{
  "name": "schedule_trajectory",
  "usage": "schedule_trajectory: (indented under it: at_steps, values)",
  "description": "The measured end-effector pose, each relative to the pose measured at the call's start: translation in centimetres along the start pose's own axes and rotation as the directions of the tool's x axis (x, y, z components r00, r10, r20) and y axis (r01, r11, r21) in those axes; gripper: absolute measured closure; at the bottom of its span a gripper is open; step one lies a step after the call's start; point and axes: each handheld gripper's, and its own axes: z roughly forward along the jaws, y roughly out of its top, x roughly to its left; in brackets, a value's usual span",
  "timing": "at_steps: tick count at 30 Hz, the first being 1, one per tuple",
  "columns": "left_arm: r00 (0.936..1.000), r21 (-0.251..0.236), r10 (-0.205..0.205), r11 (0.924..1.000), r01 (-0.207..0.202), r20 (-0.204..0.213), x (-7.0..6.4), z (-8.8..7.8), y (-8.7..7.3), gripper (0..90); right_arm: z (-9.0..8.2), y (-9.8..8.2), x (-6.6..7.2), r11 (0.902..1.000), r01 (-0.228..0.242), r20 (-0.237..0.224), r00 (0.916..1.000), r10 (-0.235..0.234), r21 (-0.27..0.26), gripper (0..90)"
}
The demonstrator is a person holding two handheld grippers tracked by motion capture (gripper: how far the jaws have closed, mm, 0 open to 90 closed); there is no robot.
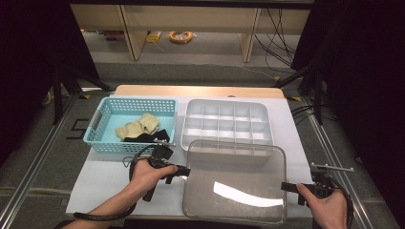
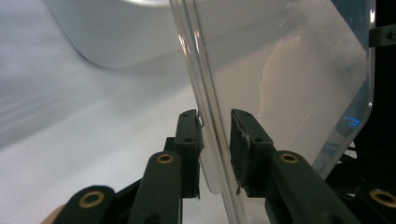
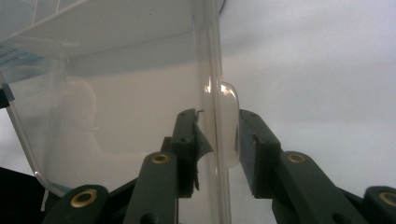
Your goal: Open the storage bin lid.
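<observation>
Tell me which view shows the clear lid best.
The high view: the whole clear lid shows there, between the left gripper and right gripper, in front of the divided tray. The left gripper view and right gripper view each show one lid edge between jaws.

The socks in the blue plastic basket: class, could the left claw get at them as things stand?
Probably not straight away. The left claw has the edge of the clear plastic lid between its jaws, so it is occupied. Otherwise the way looks free: the blue plastic basket is open-topped and near that hand, with the socks uncovered.
</observation>
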Motion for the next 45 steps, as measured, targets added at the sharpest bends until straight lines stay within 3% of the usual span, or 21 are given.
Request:
schedule_trajectory:
  at_steps: [7,8,9,12,13,14,17,23,24,25,26,27,30,32,33,34,35,37,39,40,45]
  values:
    - [0.9999,0.029,0.007,0.9996,-0.007,0.008,-0.3,0.4,-0.5,72.5,0.1,-0.4,-0.2,1.0000,-0.010,0.031,0.9995,0.010,0.000,70.0]
    - [0.9997,0.043,0.019,0.9989,-0.019,0.013,-0.2,0.3,-0.6,72.4,0.1,-0.5,-0.3,1.0000,-0.004,0.009,0.9999,0.004,-0.005,70.0]
    - [0.9999,0.037,0.003,0.9993,-0.004,0.012,-0.4,0.5,-0.6,72.4,0.3,-0.6,0.0,0.9986,-0.052,0.022,0.9984,0.053,-0.010,70.0]
    - [0.9995,0.060,0.028,0.9978,-0.029,0.010,-0.2,0.5,-0.7,72.3,0.1,-0.6,-0.2,0.9992,-0.036,-0.001,0.9993,0.036,0.015,70.0]
    - [0.9997,0.061,0.024,0.9978,-0.024,0.009,-0.3,0.4,-0.7,72.2,0.1,-0.4,-0.7,0.9988,0.046,0.038,0.9982,-0.047,0.018,70.0]
    - [0.9996,0.062,0.026,0.9978,-0.026,0.008,-0.3,0.4,-0.7,72.2,0.2,-0.6,-0.5,1.0000,-0.002,0.026,0.9997,0.002,0.009,70.0]
    - [0.9995,0.064,0.026,0.9976,-0.027,0.018,-0.3,0.4,-0.8,72.3,0.2,-0.7,-0.7,0.9999,0.006,-0.012,0.9999,-0.006,0.014,69.9]
    - [0.9996,0.070,0.026,0.9972,-0.027,0.014,-0.8,0.7,-1.0,72.2,0.0,-0.8,-0.9,0.9992,0.004,0.018,0.9998,-0.005,0.041,69.8]
    - [0.9991,0.087,0.039,0.9954,-0.041,0.017,-0.8,0.6,-1.0,72.1,-0.2,-0.8,-0.8,0.9985,0.002,0.061,0.9981,-0.006,0.055,69.8]
    - [0.9998,0.068,0.015,0.9975,-0.016,0.015,-1.0,0.8,-1.1,72.1,-0.2,-0.8,-0.8,0.9985,0.002,0.061,0.9981,-0.006,0.055,69.8]
    - [0.9997,0.075,0.018,0.9970,-0.019,0.017,-1.1,0.8,-1.2,72.0,-0.1,-0.9,-1.0,0.9994,0.006,0.010,0.9999,-0.006,0.033,69.8]
    - [0.9988,0.095,0.043,0.9945,-0.045,0.020,-0.9,0.6,-1.2,72.0,-0.2,-0.9,-1.0,0.9991,0.006,0.014,0.9999,-0.006,0.042,69.8]
    - [0.9997,0.080,0.013,0.9966,-0.015,0.020,-1.3,0.8,-1.5,71.9,-0.2,-1.0,-1.0,0.9990,0.005,0.008,1.0000,-0.006,0.045,69.7]
    - [0.9987,0.095,0.044,0.9944,-0.046,0.027,-1.0,0.7,-1.5,71.9,-0.2,-1.0,-1.0,0.9988,-0.001,-0.015,0.9999,0.002,0.050,69.7]
    - [0.9995,0.081,0.025,0.9964,-0.027,0.021,-1.3,0.9,-1.6,71.9,-0.2,-1.1,-0.7,0.9979,-0.023,0.046,0.9987,0.020,0.061,69.7]
    - [0.9991,0.091,0.035,0.9952,-0.037,0.023,-1.2,0.8,-1.6,71.9,-0.3,-1.1,-1.0,0.9990,0.023,0.055,0.9982,-0.025,0.039,69.7]
    - [0.9994,0.087,0.028,0.9958,-0.030,0.021,-1.3,0.9,-1.7,71.9,-0.2,-1.2,-0.9,0.9992,-0.008,0.031,0.9995,0.007,0.039,69.7]
    - [0.9992,0.091,0.031,0.9953,-0.033,0.024,-1.4,0.9,-1.7,71.9,-0.4,-1.2,-1.1,0.9986,0.022,0.032,0.9992,-0.023,0.048,69.7]
    - [0.9992,0.089,0.031,0.9955,-0.033,0.026,-1.4,1.0,-1.7,71.8,-0.3,-1.3,-1.4,0.9986,0.033,-0.029,0.9991,-0.032,0.040,69.7]
    - [0.9991,0.091,0.035,0.9951,-0.038,0.024,-1.4,0.9,-1.7,71.8,-0.5,-1.3,-1.2,0.9983,0.004,-0.035,0.9994,-0.002,0.059,69.7]
    - [0.9988,0.097,0.038,0.9944,-0.041,0.031,-1.6,0.9,-1.7,71.8,-0.6,-1.4,-1.1,0.9988,0.018,0.017,0.9997,-0.019,0.045,69.5]
